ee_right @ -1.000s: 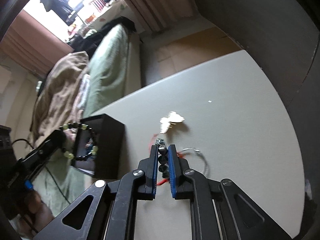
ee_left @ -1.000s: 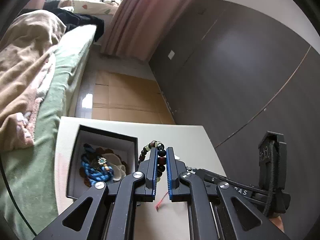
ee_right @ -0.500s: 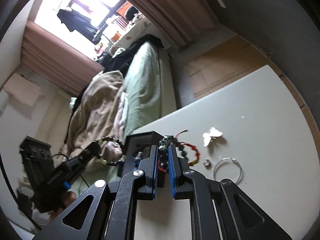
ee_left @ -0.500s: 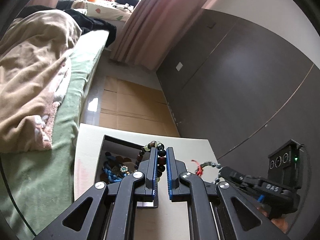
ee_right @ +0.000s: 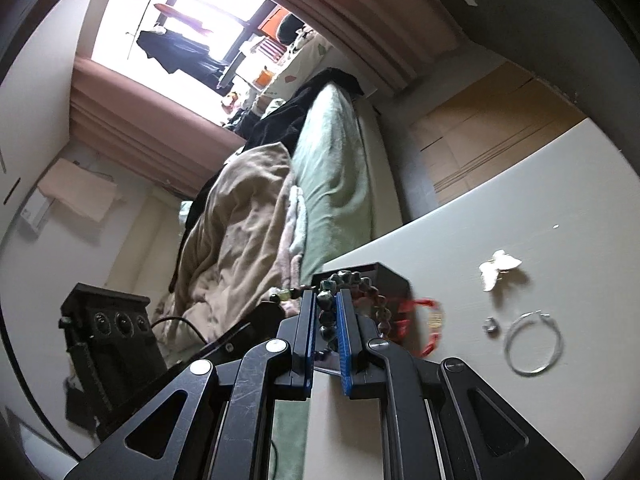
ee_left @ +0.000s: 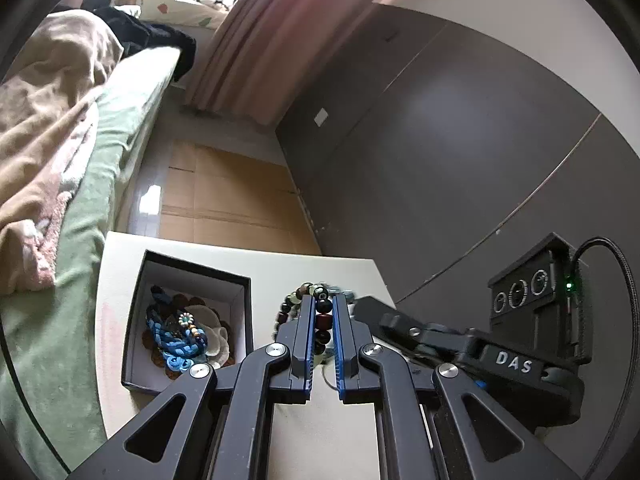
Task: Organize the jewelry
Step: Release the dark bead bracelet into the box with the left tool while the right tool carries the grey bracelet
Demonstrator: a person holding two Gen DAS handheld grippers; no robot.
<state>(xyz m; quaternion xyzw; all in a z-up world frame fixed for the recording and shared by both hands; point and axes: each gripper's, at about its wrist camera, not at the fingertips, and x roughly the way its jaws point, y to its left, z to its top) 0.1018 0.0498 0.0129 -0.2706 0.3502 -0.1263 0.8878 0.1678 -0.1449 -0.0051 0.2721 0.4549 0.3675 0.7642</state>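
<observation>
My left gripper is shut on a dark beaded bracelet with green and brown beads, held above the white table just right of the open black jewelry box. The box holds a blue braided bracelet and other pieces. My right gripper is shut on a stone bead bracelet with a red cord, raised beside the box. The right gripper's body shows in the left wrist view, close to my left fingers.
On the white table lie a white butterfly piece, a small silver ring and a thin silver bangle. A bed with a green sheet and beige blanket runs along the table's left side. A dark wall stands to the right.
Both grippers have risen and come close together near the box. The right gripper lifted its stone bracelet off the table and carried it left toward the box.
</observation>
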